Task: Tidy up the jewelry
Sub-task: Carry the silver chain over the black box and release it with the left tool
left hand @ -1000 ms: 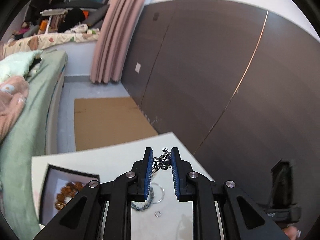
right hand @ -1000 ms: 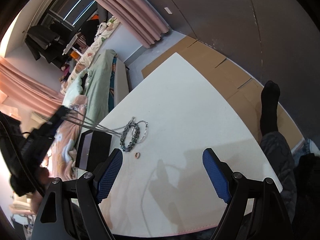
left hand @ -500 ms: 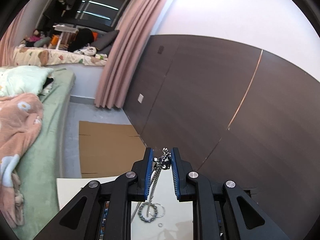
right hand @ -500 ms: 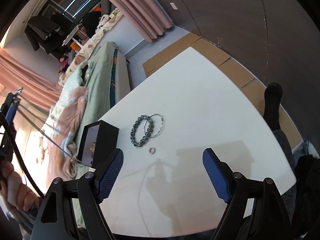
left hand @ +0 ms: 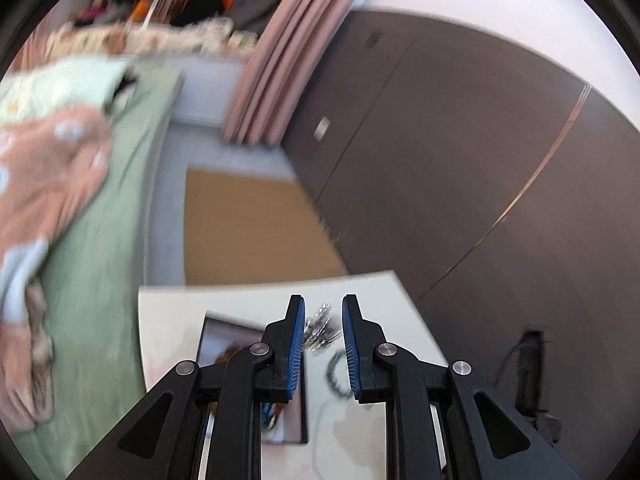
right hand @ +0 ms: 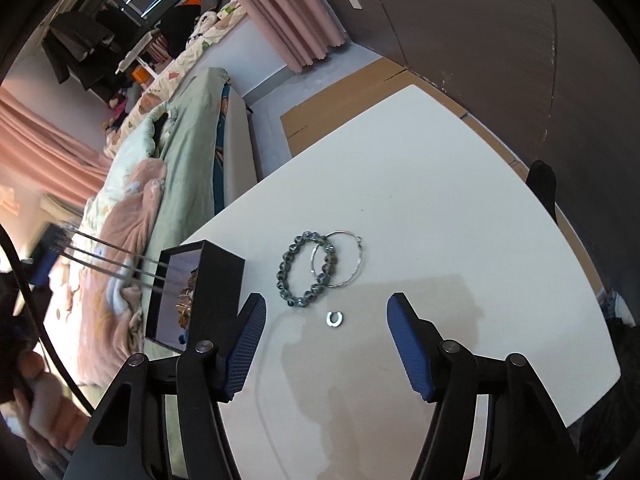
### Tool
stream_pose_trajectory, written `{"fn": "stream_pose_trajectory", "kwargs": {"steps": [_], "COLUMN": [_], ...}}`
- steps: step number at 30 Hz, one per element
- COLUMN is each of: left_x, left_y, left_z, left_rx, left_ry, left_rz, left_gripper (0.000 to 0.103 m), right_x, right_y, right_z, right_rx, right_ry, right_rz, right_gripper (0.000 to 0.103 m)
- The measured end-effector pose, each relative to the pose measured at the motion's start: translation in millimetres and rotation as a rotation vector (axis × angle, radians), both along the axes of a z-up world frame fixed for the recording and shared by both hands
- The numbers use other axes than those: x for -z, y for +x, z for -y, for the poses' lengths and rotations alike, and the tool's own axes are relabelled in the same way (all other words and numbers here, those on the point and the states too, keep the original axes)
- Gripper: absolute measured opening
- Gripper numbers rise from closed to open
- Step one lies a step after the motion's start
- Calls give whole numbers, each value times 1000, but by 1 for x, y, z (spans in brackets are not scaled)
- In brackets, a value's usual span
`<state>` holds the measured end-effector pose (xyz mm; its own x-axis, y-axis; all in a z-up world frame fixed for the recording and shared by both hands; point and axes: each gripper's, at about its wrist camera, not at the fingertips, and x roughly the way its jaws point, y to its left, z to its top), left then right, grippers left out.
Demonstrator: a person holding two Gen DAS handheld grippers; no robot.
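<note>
I kept right gripper [right hand: 324, 336] jaws wide apart, nothing between. Ring [right hand: 334, 318] lay at 12 o'clock, beaded bracelet [right hand: 306, 268] beyond overlapping hoop [right hand: 338, 259]. Left gripper [left hand: 323, 336] pinched chain [left hand: 320, 330] over black box [right hand: 200, 288], 10 o'clock.

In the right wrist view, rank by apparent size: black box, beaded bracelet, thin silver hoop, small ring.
1. black box, though nearer the camera
2. beaded bracelet and thin silver hoop: too alike to rank
3. small ring
</note>
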<state>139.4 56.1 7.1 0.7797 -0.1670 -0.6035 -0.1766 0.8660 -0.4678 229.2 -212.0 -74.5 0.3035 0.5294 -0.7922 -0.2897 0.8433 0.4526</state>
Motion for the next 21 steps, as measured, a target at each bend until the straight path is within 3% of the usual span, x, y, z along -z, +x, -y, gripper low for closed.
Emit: {"fn": "stream_pose_trajectory", "kwargs": {"steps": [3,5,6,14,18,21], "left_x": [4,2,1,2,3,5], "left_y": [-3,-7,-9,-14,-17,-18], "left_z": [-10,-15,-16,-28,-35,-39], "left_rx": [-11,-29,-38,-54,-56,-50], "left_ry": [-32,-23,-18,-20,-29,-52], "left_rz": [-33,-29,-22,-32,-34,-35], "left_gripper": [34,69,73,76,76,76], "right_x": [-2,-3,-3,1,9,16], "right_y": [-4,-5,-4,7,17,23], "right_z": [-9,-16,-18,-37,-47,-53], "right_rx": [-20,-28,-30,-38,-34,-32], "right_ry": [-10,-19,-23,-83,-126,-162], "right_rz": [12,12,11,7,-6,-14], "right_gripper": [65,65,65,64,48,46]}}
